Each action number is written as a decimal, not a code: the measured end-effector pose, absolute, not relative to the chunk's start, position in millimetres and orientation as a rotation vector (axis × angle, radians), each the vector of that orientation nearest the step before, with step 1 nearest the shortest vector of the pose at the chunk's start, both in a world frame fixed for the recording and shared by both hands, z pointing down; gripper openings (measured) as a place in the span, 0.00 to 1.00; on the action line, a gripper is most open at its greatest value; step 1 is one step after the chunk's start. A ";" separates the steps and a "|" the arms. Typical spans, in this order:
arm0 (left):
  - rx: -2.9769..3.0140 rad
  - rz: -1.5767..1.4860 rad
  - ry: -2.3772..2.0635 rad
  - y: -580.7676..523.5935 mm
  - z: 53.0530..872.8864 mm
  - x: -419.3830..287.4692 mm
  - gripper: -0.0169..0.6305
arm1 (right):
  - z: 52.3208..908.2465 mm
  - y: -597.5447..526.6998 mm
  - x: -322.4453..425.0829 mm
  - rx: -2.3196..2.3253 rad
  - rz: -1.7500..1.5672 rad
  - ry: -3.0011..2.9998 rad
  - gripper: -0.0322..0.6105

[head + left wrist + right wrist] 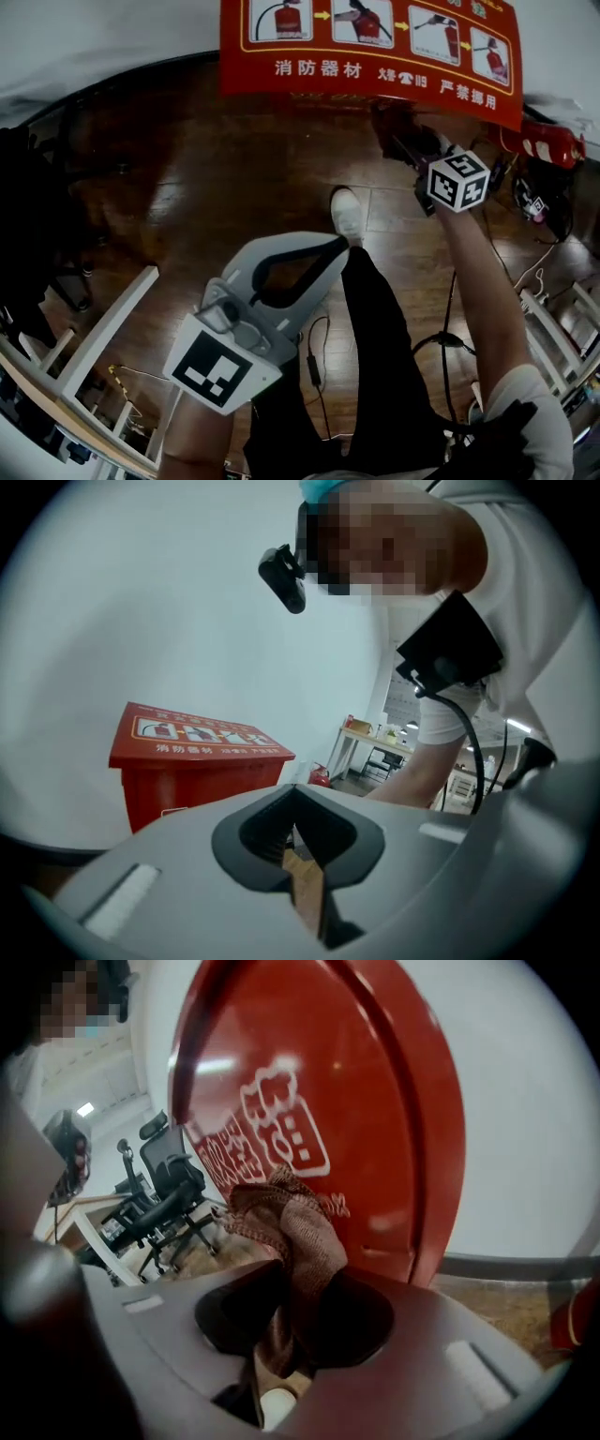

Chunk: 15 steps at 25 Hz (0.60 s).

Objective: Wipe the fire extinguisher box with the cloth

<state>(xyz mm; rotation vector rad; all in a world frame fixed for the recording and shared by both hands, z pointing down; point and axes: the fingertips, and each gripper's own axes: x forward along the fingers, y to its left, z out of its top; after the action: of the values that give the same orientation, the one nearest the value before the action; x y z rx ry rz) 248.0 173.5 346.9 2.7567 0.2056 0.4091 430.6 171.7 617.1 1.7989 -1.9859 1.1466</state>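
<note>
The fire extinguisher box [246,73] lid read "消防器材". Only the right gripper view showed the right gripper [286,1340] clamped on the cloth [292,1221] at the box's front. The left gripper [298,841] was closed and empty.

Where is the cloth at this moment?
In the right gripper view, the cloth is clamped in the right gripper, close before the red front of the fire extinguisher box.

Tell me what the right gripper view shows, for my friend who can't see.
The right tongs grip a brown knitted cloth right in front of the red fire extinguisher box, which has white writing. Black office chairs stand behind, at the left.
</note>
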 end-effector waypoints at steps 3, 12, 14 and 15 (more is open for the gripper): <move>2.753 0.381 0.166 163.2 365.4 238.9 0.03 | 672.0 163.2 425.0 1.791 1.199 -1.915 0.21; 2.739 0.360 0.055 153.2 383.9 204.8 0.03 | 682.1 155.7 395.3 1.667 1.181 -1.881 0.21; 2.738 0.344 0.040 150.5 372.6 196.3 0.03 | 639.8 154.5 373.4 1.656 1.160 -1.953 0.21; 2.738 0.332 0.038 149.5 365.3 192.9 0.03 | 615.2 152.2 362.1 1.655 1.150 -1.996 0.21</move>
<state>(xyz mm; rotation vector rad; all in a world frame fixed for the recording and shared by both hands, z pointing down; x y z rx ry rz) 192.9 149.5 365.3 2.7379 0.0378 0.3319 362.1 152.2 615.2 1.6547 -1.9961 1.1496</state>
